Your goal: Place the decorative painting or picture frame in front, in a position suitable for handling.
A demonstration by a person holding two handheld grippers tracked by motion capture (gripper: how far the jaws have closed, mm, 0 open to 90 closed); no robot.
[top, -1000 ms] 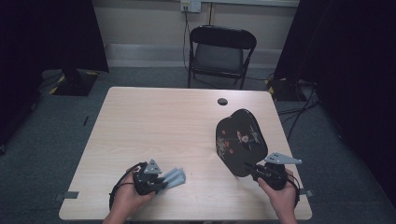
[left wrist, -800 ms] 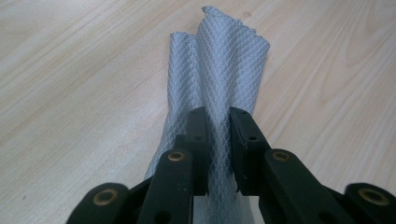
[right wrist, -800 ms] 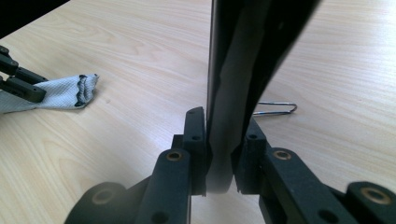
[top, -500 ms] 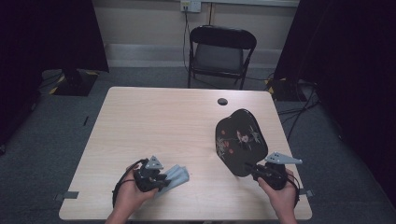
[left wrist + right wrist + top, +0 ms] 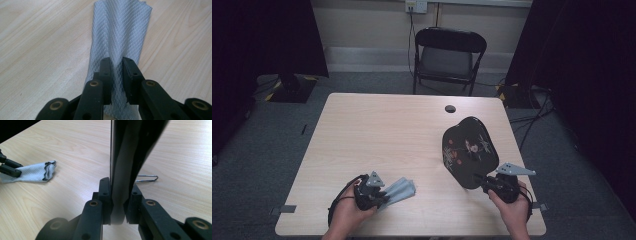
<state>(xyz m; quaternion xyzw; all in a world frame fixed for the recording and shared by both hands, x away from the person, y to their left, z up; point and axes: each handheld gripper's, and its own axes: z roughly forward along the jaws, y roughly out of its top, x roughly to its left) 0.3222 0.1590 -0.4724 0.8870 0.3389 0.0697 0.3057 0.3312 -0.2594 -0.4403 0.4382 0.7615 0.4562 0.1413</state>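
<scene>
A grey-blue mesh cloth [image 5: 401, 190] lies bunched lengthwise on the wooden table [image 5: 377, 135] near its front left edge. My left gripper [image 5: 384, 196] is shut on its near end. In the left gripper view the jaws have just been closing and now pinch a fold of the cloth [image 5: 120, 30] at my left gripper [image 5: 116, 67]. At the front right, a black lacquered tray [image 5: 469, 150] painted with flowers stands tilted up on edge. My right gripper [image 5: 485, 184] is shut on its near rim. The right gripper view has the tray [image 5: 130, 145] rising from my right gripper [image 5: 117, 195].
A black folding chair [image 5: 447, 55] stands behind the table. A small dark round cap [image 5: 450, 108] sits in the tabletop near the far edge. A thin wire loop [image 5: 147, 178] lies on the table just behind the tray. Dark curtains hang on both sides.
My left hand has shifted slightly with the cloth, whose far end has barely moved. The right gripper and the tray stay as they were.
</scene>
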